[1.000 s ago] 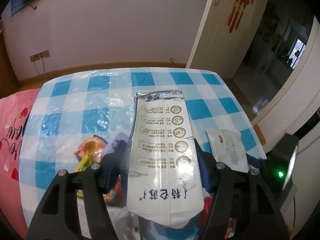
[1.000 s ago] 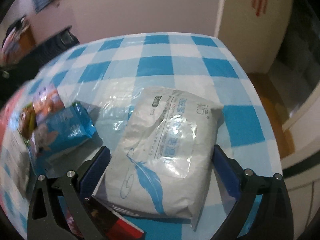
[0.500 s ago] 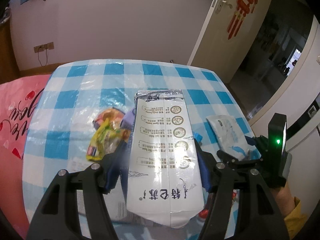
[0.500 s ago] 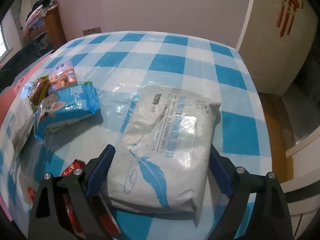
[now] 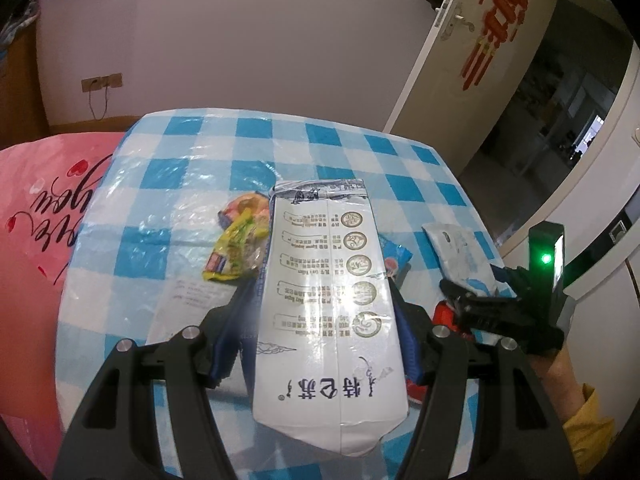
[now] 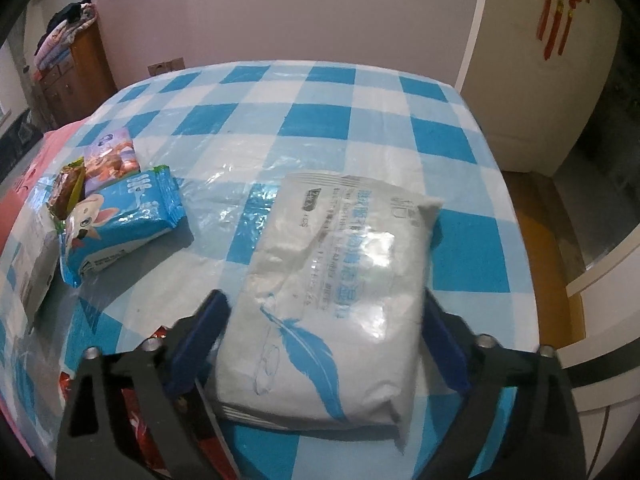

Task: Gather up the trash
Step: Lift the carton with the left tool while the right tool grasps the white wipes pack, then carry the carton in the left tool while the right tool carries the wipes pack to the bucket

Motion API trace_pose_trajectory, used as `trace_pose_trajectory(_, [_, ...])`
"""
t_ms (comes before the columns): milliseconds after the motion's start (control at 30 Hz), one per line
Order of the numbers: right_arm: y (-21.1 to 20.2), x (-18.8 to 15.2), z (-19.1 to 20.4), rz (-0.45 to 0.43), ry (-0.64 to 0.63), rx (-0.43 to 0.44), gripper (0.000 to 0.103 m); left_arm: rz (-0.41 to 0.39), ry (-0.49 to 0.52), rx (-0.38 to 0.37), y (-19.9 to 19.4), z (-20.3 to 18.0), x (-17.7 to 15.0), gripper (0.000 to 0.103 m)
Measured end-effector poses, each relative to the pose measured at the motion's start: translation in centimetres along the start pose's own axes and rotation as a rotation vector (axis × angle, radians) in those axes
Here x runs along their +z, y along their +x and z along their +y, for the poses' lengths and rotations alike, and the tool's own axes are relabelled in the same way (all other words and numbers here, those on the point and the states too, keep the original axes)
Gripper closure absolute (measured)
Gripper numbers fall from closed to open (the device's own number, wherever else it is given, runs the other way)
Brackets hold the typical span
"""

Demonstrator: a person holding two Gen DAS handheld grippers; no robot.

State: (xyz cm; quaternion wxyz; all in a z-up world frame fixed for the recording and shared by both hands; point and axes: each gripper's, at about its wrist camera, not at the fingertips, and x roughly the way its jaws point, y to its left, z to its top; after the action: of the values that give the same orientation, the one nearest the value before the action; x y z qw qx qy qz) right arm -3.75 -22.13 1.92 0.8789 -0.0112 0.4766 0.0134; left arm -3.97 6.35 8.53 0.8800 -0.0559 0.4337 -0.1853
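White milk carton (image 5: 328,304) stays clamped in the left claw (image 5: 324,320), now carried back from the bench (image 6: 320,92). The right claw (image 6: 324,336) is closing around the tissue pack (image 6: 340,280) near the bench's right edge; pickup is imminent.

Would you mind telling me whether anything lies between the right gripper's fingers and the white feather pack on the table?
Nothing visible does. The right gripper straddles the pack, its jaws closing with bare checked tablecloth beyond. The blue packet lies well off to the side.
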Motion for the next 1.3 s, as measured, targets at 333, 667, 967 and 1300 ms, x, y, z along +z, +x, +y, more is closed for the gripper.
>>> trace_pose_trajectory(333, [-1.6,0.0,0.2,-0.058,0.018,0.002,0.034,0.013,-0.014,-0.013,-1.0,1.5,-1.7,0.038])
trace_pose_trajectory(667, [-5.7,1.6,1.9,-0.168,0.017,-0.008,0.035,-0.017,-0.037,-0.031,-2.3,2.7,-2.0,0.038])
trace_pose_trajectory(967, [-10.4,4.5,5.6,-0.253,0.012,0.132,0.035,-0.104,-0.049,-0.037,-5.7,3.6,-1.3,0.038])
trace_pose_trajectory(1300, [-14.7,9.4,18.1,-0.27,-0.142,0.509,0.035,-0.274,-0.12,0.111,-13.8,8.8,-0.1,0.038])
